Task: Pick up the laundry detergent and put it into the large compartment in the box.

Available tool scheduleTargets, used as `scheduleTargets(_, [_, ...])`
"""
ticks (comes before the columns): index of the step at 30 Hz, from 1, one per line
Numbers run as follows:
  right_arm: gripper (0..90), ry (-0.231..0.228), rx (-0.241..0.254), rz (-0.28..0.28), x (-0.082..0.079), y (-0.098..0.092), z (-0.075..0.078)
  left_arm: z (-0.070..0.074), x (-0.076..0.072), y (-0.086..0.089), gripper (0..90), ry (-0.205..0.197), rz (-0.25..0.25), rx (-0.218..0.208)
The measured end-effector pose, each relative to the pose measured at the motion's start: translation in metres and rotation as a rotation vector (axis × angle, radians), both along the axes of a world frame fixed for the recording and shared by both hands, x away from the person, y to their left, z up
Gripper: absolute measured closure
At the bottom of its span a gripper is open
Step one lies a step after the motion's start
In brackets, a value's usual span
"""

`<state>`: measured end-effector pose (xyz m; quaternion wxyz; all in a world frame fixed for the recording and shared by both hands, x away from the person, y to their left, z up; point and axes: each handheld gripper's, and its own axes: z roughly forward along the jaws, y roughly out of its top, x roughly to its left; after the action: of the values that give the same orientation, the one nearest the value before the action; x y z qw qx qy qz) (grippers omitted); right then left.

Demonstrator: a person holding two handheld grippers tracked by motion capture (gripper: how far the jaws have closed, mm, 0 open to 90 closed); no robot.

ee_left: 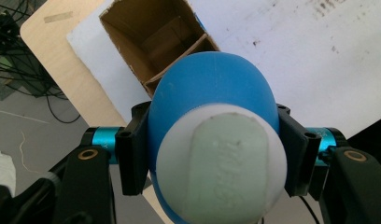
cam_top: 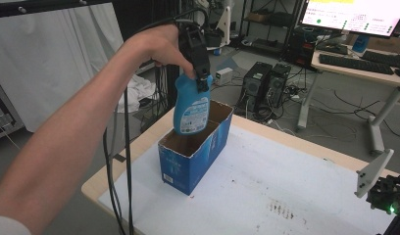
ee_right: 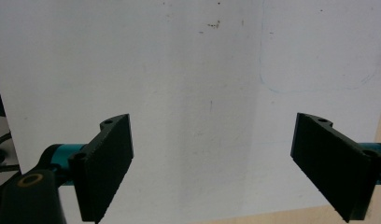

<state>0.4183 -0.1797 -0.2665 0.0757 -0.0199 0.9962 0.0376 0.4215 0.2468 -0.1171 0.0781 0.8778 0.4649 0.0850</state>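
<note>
We hold the blue bottle (cam_top: 191, 108) by its neck in our left tongs (cam_top: 202, 81), the jaws clamped on either side just below the white cap (ee_left: 223, 163). The bottle hangs upright over the open blue carton (cam_top: 193, 152), its base at about the level of the carton's rim, over the nearer end of the opening. In the left gripper view the brown inside of the carton (ee_left: 153, 39) shows beyond the bottle's shoulder, with a cardboard divider across it; whether the base has passed the rim we cannot tell.

The carton stands near the left edge of the surface (cam_top: 286, 191), long side running away from us. To its right the white sheet (cam_top: 266, 171) lies bare and wide, with a few dark stains (cam_top: 281, 209) towards the near side, so there is free room on that side. On the left only a narrow wooden strip separates the carton from the drop to the floor.

Our right tongs (ee_right: 212, 168) hang over the white sheet with jaws wide apart and nothing between them; the high view has them low at the right corner (cam_top: 387, 193).

Beyond the surface stand computer towers (cam_top: 264, 83) on the floor amid cables, a desk with a keyboard (cam_top: 357, 62) and a monitor (cam_top: 355, 17), and a white curtain (cam_top: 51, 58) at left.
</note>
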Motion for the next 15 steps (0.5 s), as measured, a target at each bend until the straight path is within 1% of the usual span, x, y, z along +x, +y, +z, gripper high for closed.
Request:
scheduleTargets(3, [12.2, -0.003, 0.001, -0.005, 0.000, 0.000, 0.000, -0.008, 0.001, 0.002, 38.3, 0.004, -0.004, -0.006])
scheduleTargets(4, [12.2, -0.003, 0.001, -0.005, 0.000, 0.000, 0.000, -0.008, 0.001, 0.002, 38.2, 0.004, -0.004, -0.006])
scheduleTargets(7, [12.2, 0.001, 0.000, -0.004, 0.000, 0.001, -0.001, -0.017, 0.002, 0.002, 38.3, 0.011, -0.009, -0.013])
scheduleTargets(8, [12.2, 0.001, 0.000, 0.002, 0.000, 0.001, -0.002, -0.019, 0.003, 0.002, 38.3, 0.004, -0.018, -0.015])
scheduleTargets(9, [12.2, 0.003, -0.001, 0.003, 0.000, 0.002, -0.002, -0.022, 0.003, 0.001, 38.3, -0.012, -0.015, -0.021])
scheduleTargets(11, [12.2, 0.005, -0.001, 0.006, -0.001, 0.002, -0.004, -0.026, 0.004, 0.001, 38.3, -0.003, -0.021, -0.007])
scheduleTargets(12, [12.1, 0.006, -0.003, 0.004, -0.001, 0.002, -0.004, -0.031, 0.004, 0.000, 38.3, -0.005, -0.027, -0.003])
scheduleTargets(15, [12.2, 0.005, -0.006, 0.002, -0.001, 0.002, -0.005, -0.041, 0.006, 0.001, 38.3, 0.003, -0.034, -0.009])
